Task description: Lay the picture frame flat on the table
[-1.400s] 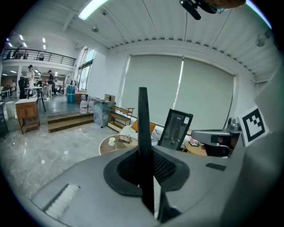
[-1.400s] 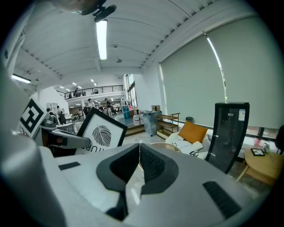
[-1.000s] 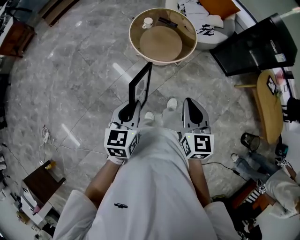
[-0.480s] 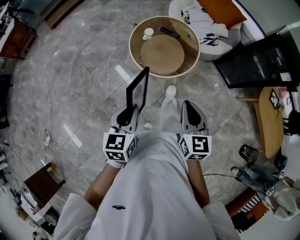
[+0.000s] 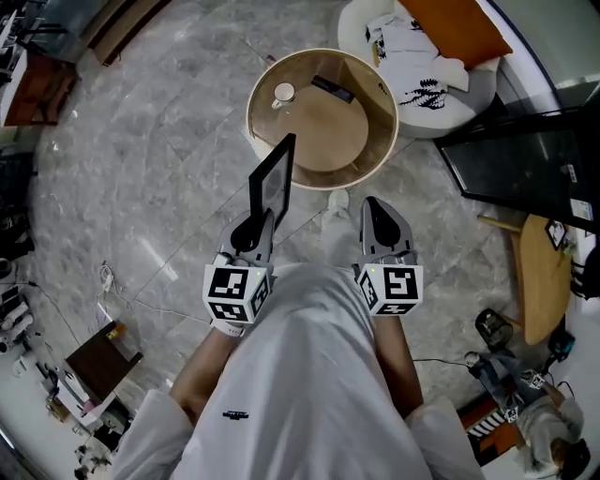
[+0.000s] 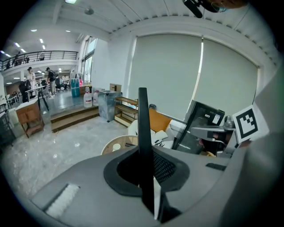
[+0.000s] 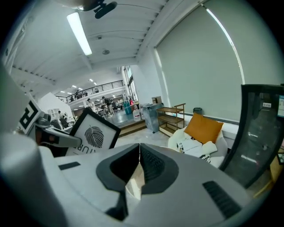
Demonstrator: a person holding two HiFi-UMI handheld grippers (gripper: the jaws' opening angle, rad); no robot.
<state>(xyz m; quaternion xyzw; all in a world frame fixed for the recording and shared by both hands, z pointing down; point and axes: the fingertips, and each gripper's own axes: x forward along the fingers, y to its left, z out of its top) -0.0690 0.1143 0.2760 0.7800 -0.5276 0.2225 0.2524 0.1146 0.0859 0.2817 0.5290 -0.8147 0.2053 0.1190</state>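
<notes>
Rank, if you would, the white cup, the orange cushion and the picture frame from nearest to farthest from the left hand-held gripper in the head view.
1. Picture frame, clamped in the left hand-held gripper.
2. White cup, on the round table ahead.
3. Orange cushion, on the white chair, upper right.

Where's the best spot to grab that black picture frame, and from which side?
Its thin lower border, from the person's side. The picture frame stands upright and flat, so jaws can only straddle an edge, as the left tool does.
</notes>
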